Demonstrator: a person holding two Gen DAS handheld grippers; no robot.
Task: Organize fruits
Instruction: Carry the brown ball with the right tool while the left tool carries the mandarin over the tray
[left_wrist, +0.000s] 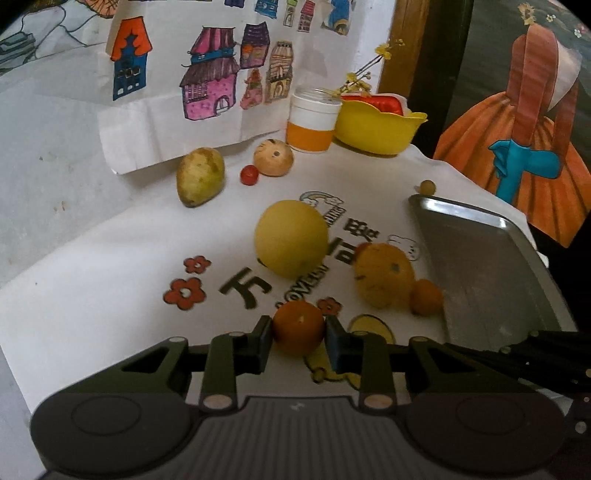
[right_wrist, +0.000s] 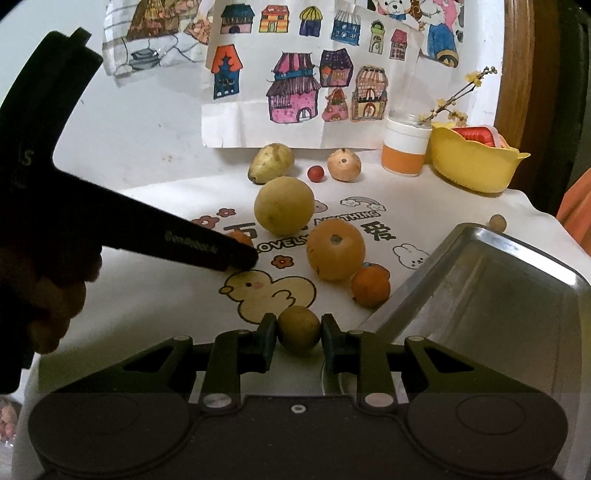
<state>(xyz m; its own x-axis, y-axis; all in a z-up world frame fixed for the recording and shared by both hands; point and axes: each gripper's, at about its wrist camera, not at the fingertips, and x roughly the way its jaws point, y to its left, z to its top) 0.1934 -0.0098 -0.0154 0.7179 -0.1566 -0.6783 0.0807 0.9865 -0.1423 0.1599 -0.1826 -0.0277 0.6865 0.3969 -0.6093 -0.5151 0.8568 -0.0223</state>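
Observation:
My left gripper (left_wrist: 298, 332) is shut on a small orange mandarin (left_wrist: 298, 326) just above the printed cloth. My right gripper (right_wrist: 298, 332) is shut on a small olive-brown round fruit (right_wrist: 298, 329) beside the steel tray (right_wrist: 498, 280). On the cloth lie a large yellow fruit (left_wrist: 291, 238), an orange (left_wrist: 384, 275) and a little mandarin (left_wrist: 426, 297) against the tray's left edge (left_wrist: 436, 236). Farther back sit a green-yellow mango (left_wrist: 200, 176), a red cherry tomato (left_wrist: 249, 174) and a tan round fruit (left_wrist: 273, 157). The left gripper's body (right_wrist: 110, 206) crosses the right wrist view.
A yellow bowl (left_wrist: 376, 127) holding something red and an orange-and-white jar (left_wrist: 312, 122) stand at the back by the wall. A tiny round fruit (left_wrist: 427, 187) sits behind the tray. Children's drawings hang on the wall. A hand (right_wrist: 48, 295) holds the left gripper.

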